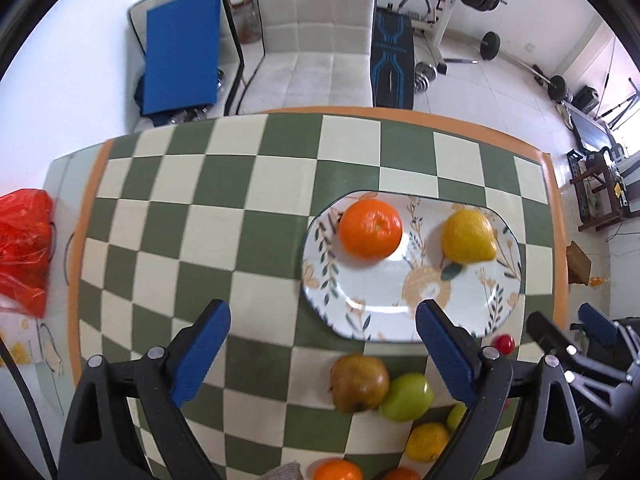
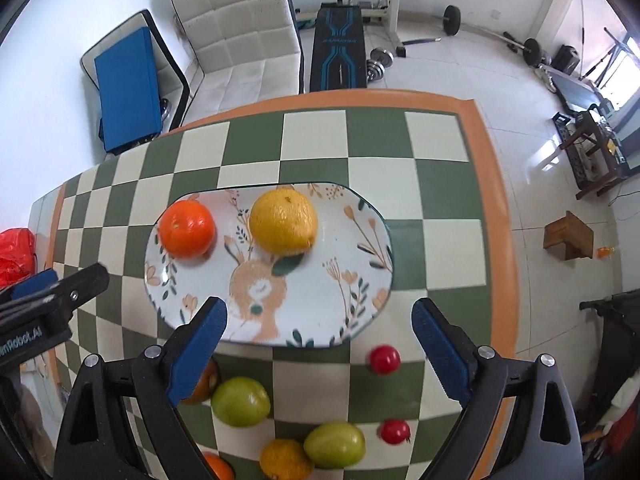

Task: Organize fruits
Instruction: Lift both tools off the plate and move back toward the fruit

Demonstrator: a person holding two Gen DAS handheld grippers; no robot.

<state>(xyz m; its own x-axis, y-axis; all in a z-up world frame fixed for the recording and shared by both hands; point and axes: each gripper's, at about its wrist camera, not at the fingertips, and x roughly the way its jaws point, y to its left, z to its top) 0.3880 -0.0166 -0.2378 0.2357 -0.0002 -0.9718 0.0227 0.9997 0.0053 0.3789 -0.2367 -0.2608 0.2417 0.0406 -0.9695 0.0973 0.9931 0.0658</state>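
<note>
A floral oval plate (image 1: 384, 312) (image 2: 352, 280) lies on the checked tablecloth and holds an orange (image 1: 371, 229) (image 2: 187, 229) and a yellow lemon (image 1: 468, 236) (image 2: 283, 221). Loose fruit lies nearer me: a brownish apple (image 1: 359, 382), green fruits (image 1: 406, 397) (image 2: 240, 401) (image 2: 335, 444), a small lemon (image 1: 426, 442) (image 2: 285, 460), oranges (image 1: 337, 470) and small red fruits (image 2: 384, 359) (image 2: 395, 431). My left gripper (image 1: 322, 356) is open and empty above the plate's near edge. My right gripper (image 2: 320, 352) is open and empty over the plate's near rim.
A red plastic bag (image 1: 22, 248) lies at the table's left end. The table's orange border (image 2: 492, 216) marks its right edge. Beyond the table stand a white sofa (image 1: 312, 40), a blue mat (image 1: 182, 48) and a weight bench (image 2: 340, 52).
</note>
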